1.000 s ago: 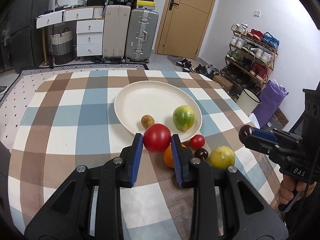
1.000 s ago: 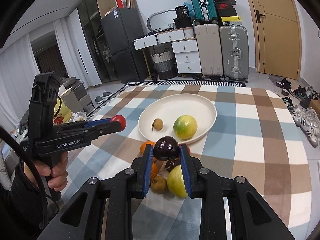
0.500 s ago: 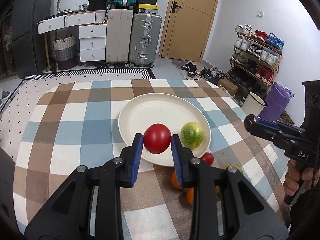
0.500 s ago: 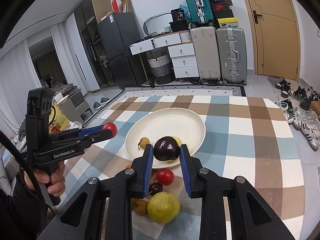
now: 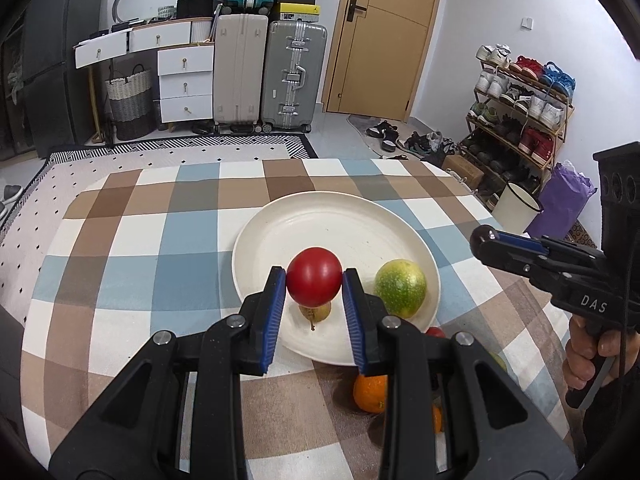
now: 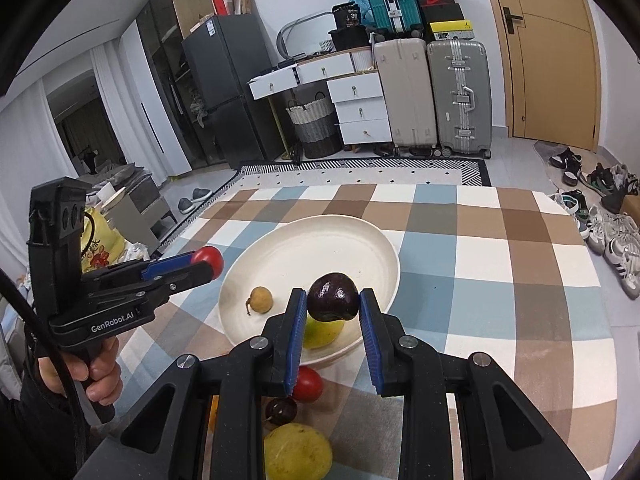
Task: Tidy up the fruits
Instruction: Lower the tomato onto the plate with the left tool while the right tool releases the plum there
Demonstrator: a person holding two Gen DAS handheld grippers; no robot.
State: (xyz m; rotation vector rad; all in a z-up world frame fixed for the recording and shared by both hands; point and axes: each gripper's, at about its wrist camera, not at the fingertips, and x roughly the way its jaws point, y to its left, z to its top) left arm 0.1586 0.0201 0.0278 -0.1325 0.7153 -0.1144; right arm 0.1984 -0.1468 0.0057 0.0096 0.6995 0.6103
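A checked cloth in brown, blue and white covers the worktop (image 5: 132, 240), with a round cream plate (image 5: 344, 216) near its middle. The left gripper (image 5: 314, 280) has its blue fingers (image 5: 276, 292) closed on a red tomato (image 5: 314, 276), held above the plate's near side. The right gripper (image 6: 332, 300) clamps a dark purple fruit (image 6: 333, 297) over the plate's near rim. On the plate lie a green-yellow round fruit (image 5: 401, 288) and a small tan fruit (image 6: 261, 300). Off the plate, close to its near edge, sit an orange (image 5: 370, 394), a small red tomato (image 6: 307, 384), a small dark fruit (image 6: 282, 410) and a yellow fruit (image 6: 298, 452).
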